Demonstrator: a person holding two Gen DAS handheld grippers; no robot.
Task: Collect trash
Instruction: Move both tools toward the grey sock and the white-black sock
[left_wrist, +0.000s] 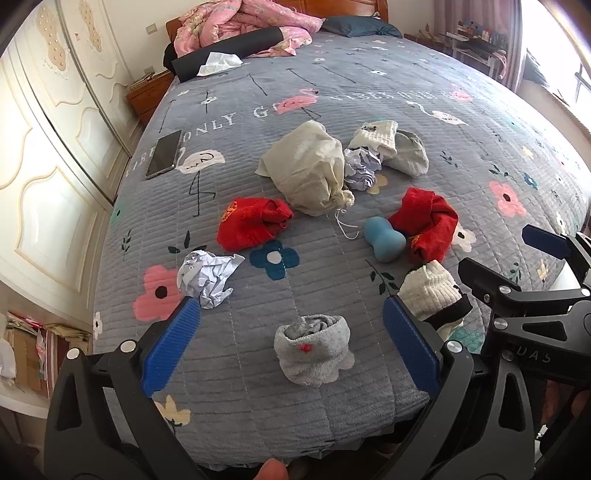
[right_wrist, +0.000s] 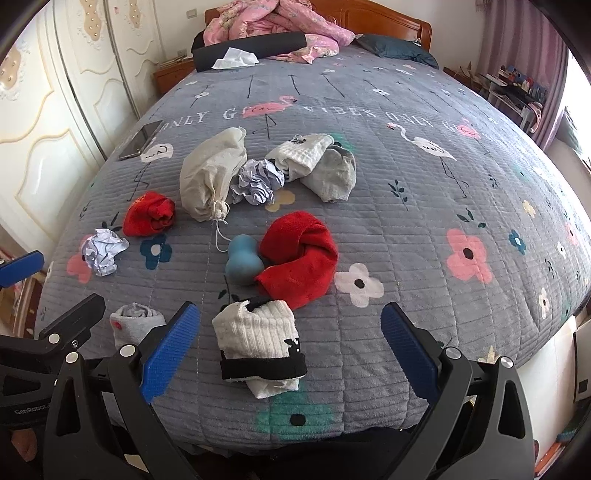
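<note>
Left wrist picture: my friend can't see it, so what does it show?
An open claw hovers over a rolled grey sock on a grey flowery bed. Beyond it lie two crumpled paper balls, red socks, a cloth bag and a phone.

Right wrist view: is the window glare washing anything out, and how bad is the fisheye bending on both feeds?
Right wrist view: the window at the right edge is blown out, but the crumpled paper and the rest of the bed stay evenly lit and sharp. Left wrist view: the same window glare sits upper right; the bed bulges like a dome, the wardrobe curves, and the corners go black.
</note>
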